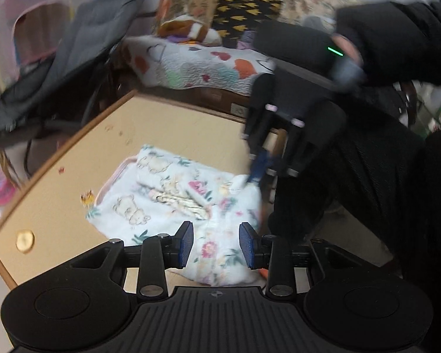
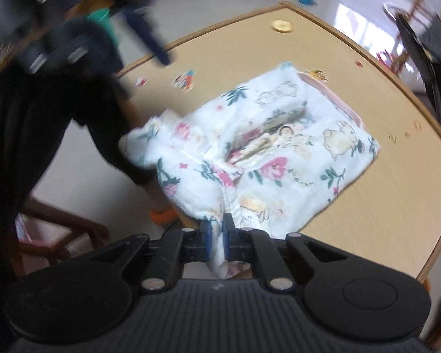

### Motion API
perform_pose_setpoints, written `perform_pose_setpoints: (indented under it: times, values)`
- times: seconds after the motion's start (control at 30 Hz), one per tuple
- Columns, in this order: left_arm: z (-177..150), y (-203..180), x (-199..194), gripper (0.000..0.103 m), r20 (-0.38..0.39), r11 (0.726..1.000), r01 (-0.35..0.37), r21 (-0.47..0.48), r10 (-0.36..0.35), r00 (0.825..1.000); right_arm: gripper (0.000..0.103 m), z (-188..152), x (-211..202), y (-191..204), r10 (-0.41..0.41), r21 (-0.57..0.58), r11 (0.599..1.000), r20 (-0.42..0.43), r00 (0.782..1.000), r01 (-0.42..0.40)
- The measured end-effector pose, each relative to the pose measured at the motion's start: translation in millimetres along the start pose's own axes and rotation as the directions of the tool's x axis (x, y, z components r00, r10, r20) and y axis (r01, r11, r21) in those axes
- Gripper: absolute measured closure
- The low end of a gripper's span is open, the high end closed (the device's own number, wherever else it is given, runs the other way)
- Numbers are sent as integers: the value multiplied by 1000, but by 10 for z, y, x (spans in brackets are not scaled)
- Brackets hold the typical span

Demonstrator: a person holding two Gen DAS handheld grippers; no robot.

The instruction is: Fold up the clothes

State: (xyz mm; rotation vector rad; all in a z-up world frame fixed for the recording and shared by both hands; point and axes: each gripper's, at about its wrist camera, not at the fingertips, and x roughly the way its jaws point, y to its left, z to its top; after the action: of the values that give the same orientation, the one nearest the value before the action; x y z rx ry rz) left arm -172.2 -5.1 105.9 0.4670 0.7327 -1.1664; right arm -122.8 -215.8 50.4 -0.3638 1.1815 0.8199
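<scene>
On the table (image 2: 367, 206) lies the cloth (image 2: 279, 147), soft, light and floppy; my right gripper (image 2: 217, 232) is pinched shut on its bunched near edge, my left gripper (image 1: 216, 244) hangs open above it, holding nothing.

I saw the folded garment (image 2: 261, 147) lying on the worktop (image 2: 382, 206), one corner hanging over the near edge. A round disc (image 2: 282, 25) sat near the far corner. Beyond the worktop, in my left view, stood a bed (image 1: 197, 64).
</scene>
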Motion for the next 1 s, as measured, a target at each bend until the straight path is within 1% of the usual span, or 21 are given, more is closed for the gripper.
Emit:
perform_pose_setpoints:
  times: [0.1,0.2,0.23,0.37,0.5,0.57,0.6,0.63,0.67,0.7,0.73,0.77,0.8,0.87,1.0]
  values:
    - [15,-205,72,66,-24,997,2,77,0,1000,95,52,-8,-162,28,91,995,2,1000,-28]
    - [-5,-371,196,65,-49,991,-26,131,33,998,95,88,3,-286,48,156,987,-4,999,-46]
    - [-13,-397,255,65,-60,989,-45,138,54,997,95,94,8,-315,50,172,984,-5,999,-49]
    - [-29,-469,401,65,-103,974,-147,170,166,981,95,109,-20,-364,61,190,980,-3,998,-59]
    - [-61,-515,511,65,-131,948,-194,254,232,964,95,114,-24,-382,60,186,981,-5,998,-58]
    - [-73,-483,524,65,-149,948,-193,253,235,960,95,116,-23,-388,60,184,981,-6,998,-58]
    - [-70,-457,510,66,-152,953,-193,235,232,961,95,114,-20,-388,61,180,982,-6,998,-59]
    - [-70,-414,495,71,-151,961,-189,204,222,963,95,112,-17,-388,62,177,982,-6,998,-60]
    - [-66,-365,486,71,-148,968,-187,168,212,966,95,110,-15,-387,63,174,983,-6,998,-61]
    - [-66,-332,468,78,-145,974,-176,143,196,970,95,107,-16,-383,63,170,983,-7,998,-61]
    - [-66,-300,451,89,-142,979,-164,119,180,973,95,103,-19,-377,64,166,984,-7,998,-62]
    - [-65,-273,439,90,-140,982,-158,99,171,975,95,100,-23,-366,67,160,985,-8,998,-65]
    - [-59,-249,423,93,-146,988,-134,77,144,979,95,97,-28,-354,70,154,986,-10,997,-68]
    - [-68,-222,400,94,-155,996,-72,46,78,985,95,83,-38,-318,80,136,988,-15,997,-77]
    - [-92,-205,314,96,-160,1000,0,-6,-1,987,95,46,-61,-239,104,94,990,-30,994,-101]
